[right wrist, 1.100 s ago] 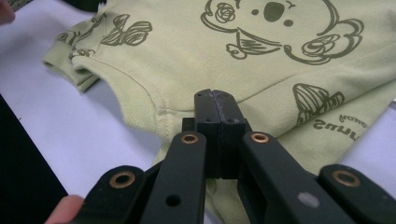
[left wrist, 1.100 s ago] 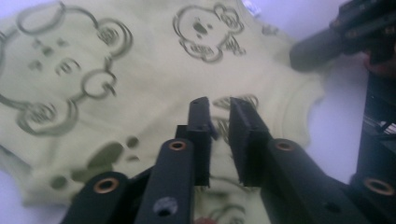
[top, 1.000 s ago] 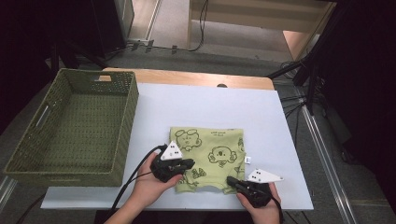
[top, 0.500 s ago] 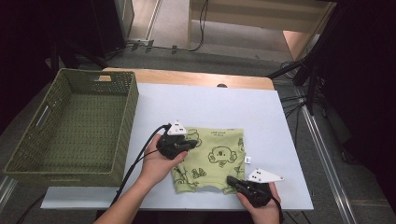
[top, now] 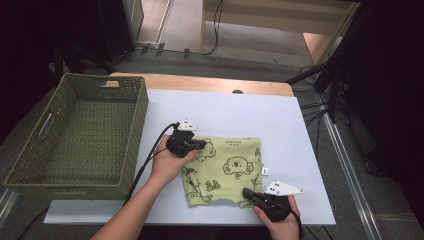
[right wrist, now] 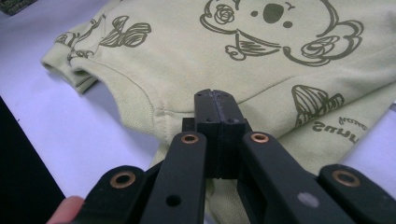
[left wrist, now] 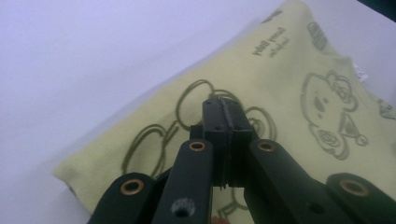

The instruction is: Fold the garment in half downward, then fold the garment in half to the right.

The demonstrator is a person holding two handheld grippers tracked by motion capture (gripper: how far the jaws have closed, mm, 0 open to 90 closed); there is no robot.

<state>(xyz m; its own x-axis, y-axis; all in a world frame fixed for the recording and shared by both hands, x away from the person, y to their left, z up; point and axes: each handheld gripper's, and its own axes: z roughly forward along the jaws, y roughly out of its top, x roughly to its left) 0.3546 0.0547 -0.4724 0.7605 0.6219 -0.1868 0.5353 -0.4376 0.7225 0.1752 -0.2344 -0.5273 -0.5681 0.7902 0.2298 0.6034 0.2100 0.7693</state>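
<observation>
The left gripper [top: 199, 145] has its jaws pressed together, with nothing between them. It sits over the far left corner of the folded green shirt [top: 227, 167]. The right gripper [top: 249, 194] is also closed tight, at the shirt's near right edge. The shirt lies flat on the white worktop [top: 280, 120], just beside the green basket [top: 75, 135].
</observation>
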